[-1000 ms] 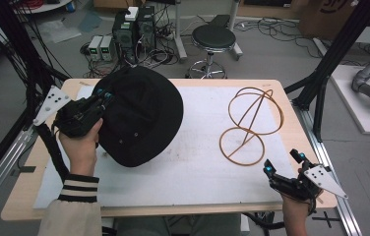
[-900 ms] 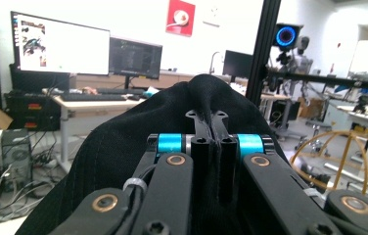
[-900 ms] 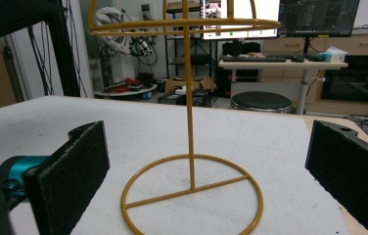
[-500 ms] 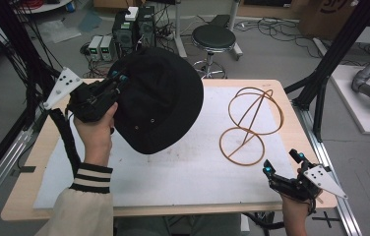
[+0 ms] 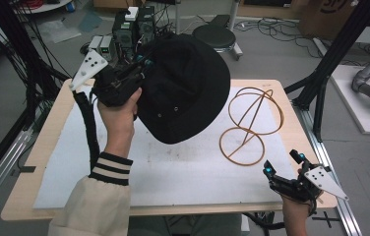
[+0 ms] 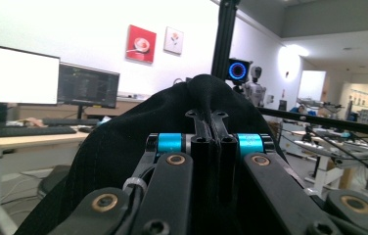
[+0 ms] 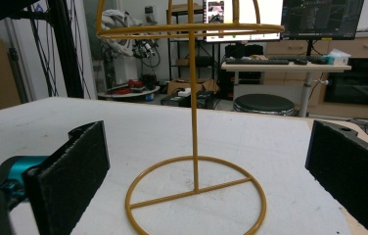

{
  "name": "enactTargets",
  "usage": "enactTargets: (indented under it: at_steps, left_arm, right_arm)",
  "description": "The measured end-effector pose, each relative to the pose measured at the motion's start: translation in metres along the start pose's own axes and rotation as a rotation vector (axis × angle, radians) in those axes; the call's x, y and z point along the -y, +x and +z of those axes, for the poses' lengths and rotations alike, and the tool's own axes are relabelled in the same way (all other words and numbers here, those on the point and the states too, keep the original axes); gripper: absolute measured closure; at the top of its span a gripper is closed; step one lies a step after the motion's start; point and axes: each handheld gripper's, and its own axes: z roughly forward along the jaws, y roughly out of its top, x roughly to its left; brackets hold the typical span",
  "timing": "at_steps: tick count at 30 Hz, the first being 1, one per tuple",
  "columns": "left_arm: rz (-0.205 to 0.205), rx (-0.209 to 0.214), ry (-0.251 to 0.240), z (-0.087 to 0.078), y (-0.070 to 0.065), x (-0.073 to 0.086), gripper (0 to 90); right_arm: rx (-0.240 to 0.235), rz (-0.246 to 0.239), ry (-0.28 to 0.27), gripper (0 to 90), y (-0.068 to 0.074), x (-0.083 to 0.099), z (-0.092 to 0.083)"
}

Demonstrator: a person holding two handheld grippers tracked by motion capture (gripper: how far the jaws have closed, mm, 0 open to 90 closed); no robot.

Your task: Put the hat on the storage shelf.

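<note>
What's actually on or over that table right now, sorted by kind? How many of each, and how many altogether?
Black hats: 1, the black hat, held up off the table.
Yellow wire hat stands: 1, the wire stand, upright on the white mat.
Hand-held grippers: 2, the left gripper and the right gripper.
Total: 4

left gripper point(image 5: 141, 66) raised, jaws clamped, right gripper point(image 5: 282, 164) low, jaws apart

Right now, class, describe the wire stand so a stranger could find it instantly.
Start at the wooden table topped with a white mat. On the mat's right part, beyond the open right tool, stands the wire stand. It is thin, yellow-gold wire: a flat ring base, an upright post and a rounded cage on top, unlike the solid black hat lifted beside it.
</note>
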Motion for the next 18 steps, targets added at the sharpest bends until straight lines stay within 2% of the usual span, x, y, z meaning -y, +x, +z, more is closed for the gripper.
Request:
enactTargets:
  at_steps: [6, 15, 18]
  left_arm:
    - [-0.016, 0.032, -0.004, 0.02, -0.011, 0.001, 88.7]
    - [-0.019, 0.085, -0.005, 0.053, -0.029, 0.005, 88.7]
    - [-0.036, 0.102, -0.015, 0.063, -0.035, 0.008, 88.7]
  right_arm:
    - [0.003, -0.002, -0.002, 2.1, 0.0, 0.0, -0.002]
    - [0.01, -0.008, -0.002, 2.1, 0.0, 0.0, -0.008]
    - [0.016, -0.005, -0.004, 2.1, -0.001, 0.0, -0.01]
